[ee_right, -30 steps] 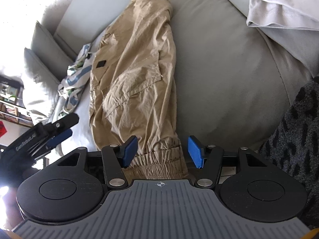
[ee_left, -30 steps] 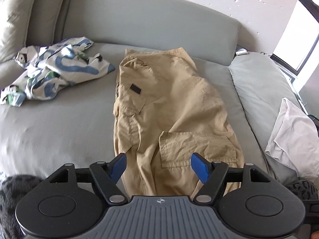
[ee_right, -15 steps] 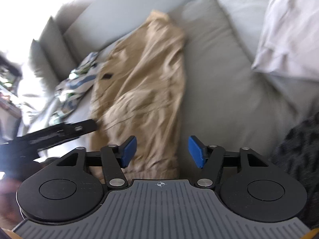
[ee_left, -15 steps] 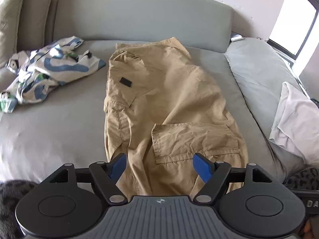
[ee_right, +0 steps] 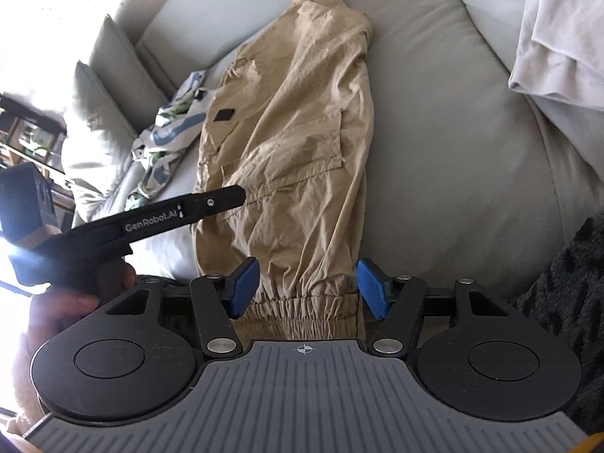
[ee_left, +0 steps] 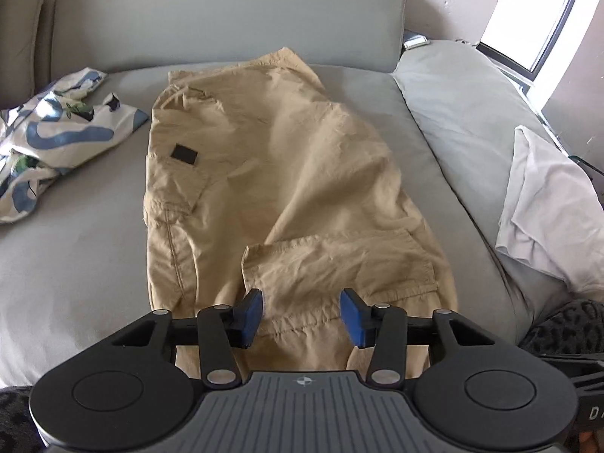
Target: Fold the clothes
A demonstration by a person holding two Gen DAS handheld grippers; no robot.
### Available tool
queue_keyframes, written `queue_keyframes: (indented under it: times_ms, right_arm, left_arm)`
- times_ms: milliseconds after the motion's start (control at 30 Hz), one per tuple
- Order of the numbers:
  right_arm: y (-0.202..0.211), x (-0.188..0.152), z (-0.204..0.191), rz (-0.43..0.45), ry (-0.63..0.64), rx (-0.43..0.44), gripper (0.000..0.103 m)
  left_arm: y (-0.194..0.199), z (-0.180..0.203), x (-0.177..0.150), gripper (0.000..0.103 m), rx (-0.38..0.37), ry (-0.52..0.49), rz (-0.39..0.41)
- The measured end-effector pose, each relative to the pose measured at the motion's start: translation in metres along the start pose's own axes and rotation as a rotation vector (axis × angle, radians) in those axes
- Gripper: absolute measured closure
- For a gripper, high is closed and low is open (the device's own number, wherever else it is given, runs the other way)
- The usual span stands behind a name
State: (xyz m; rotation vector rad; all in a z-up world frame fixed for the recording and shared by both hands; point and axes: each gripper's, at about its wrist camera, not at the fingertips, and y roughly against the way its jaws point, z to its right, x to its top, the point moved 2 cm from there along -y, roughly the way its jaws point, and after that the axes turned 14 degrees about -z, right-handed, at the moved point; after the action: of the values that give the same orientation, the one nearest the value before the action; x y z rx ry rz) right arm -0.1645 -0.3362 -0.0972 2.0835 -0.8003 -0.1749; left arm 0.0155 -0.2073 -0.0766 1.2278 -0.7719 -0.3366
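Observation:
Khaki cargo trousers (ee_left: 283,170) lie folded lengthwise on the grey sofa seat (ee_left: 75,264), waist at the far end. My left gripper (ee_left: 302,317) hovers over the lower leg just below the cargo pocket. Its jaws are closing, with cloth under the gap but not pinched. In the right wrist view the left gripper (ee_right: 226,202) reaches over the trousers (ee_right: 302,132) from the left, held by a hand (ee_right: 75,298). My right gripper (ee_right: 307,290) straddles the elastic cuff (ee_right: 305,305). Its jaws are closing slightly, and the blue pads (ee_right: 372,288) stand at the cuff's sides without squeezing it.
A crumpled white and blue patterned garment (ee_left: 56,139) lies left of the trousers. A white cloth (ee_left: 547,219) rests on the grey cushion at the right. The sofa backrest (ee_left: 226,19) runs behind, and dark spotted fabric (ee_right: 566,283) borders the near right.
My left gripper has moved forward and down over the trousers, and its jaws have narrowed. In the right wrist view the left gripper now reaches further over the trousers.

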Motion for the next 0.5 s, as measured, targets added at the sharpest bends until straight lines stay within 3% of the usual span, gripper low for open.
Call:
queue_keyframes:
  times_ms: [200, 400, 500]
  right_arm:
    - [0.010, 0.006, 0.015, 0.003, 0.052, -0.042, 0.040]
    - [0.007, 0.011, 0.029, -0.027, 0.074, 0.007, 0.040]
    - [-0.003, 0.009, 0.029, -0.058, 0.089, 0.043, 0.040]
  left_arm:
    - [0.010, -0.014, 0.002, 0.060, 0.006, -0.015, 0.004]
    - [-0.003, -0.019, 0.014, 0.068, -0.069, -0.012, -0.017]
    - [-0.013, -0.013, 0.024, 0.071, -0.060, -0.034, -0.023]
